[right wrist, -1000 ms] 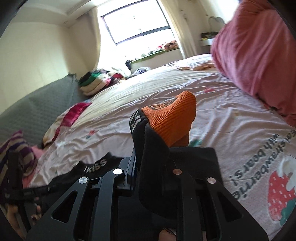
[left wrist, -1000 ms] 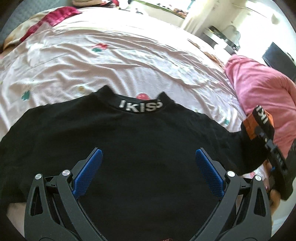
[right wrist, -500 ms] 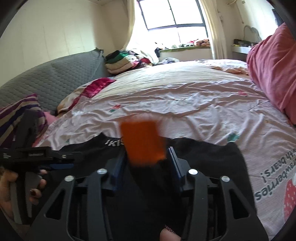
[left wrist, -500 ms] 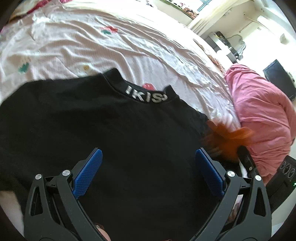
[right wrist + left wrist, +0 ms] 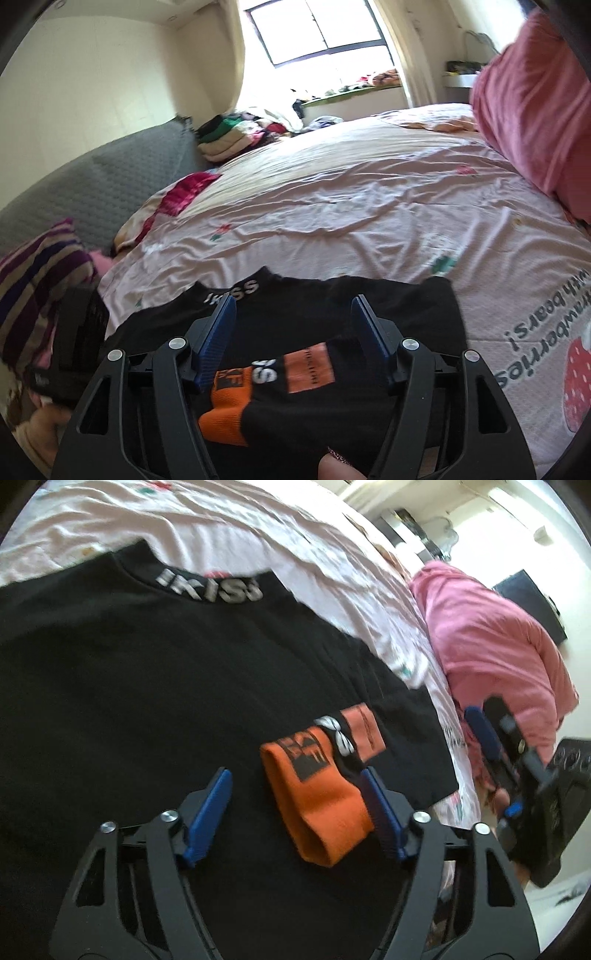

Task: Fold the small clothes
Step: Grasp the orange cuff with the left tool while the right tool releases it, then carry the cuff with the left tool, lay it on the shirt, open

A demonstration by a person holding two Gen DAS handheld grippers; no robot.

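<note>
An orange-cuffed sleeve (image 5: 321, 794) is laid across the black top (image 5: 140, 686) as the right gripper (image 5: 293, 328) opens off it, the left gripper (image 5: 295, 805) closing round the cuff, a clean pinch judged next

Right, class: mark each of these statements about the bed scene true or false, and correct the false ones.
1. The black top lies spread on the bedsheet. True.
2. The sleeve cuff folded onto the top is green. False: it is orange.
3. The right tool is clamped on the cuff. False: its jaws are opening and the cuff lies free below them.
4. The collar lettering is light on black. True.
5. A pink pillow sits on the bed. True.
</note>
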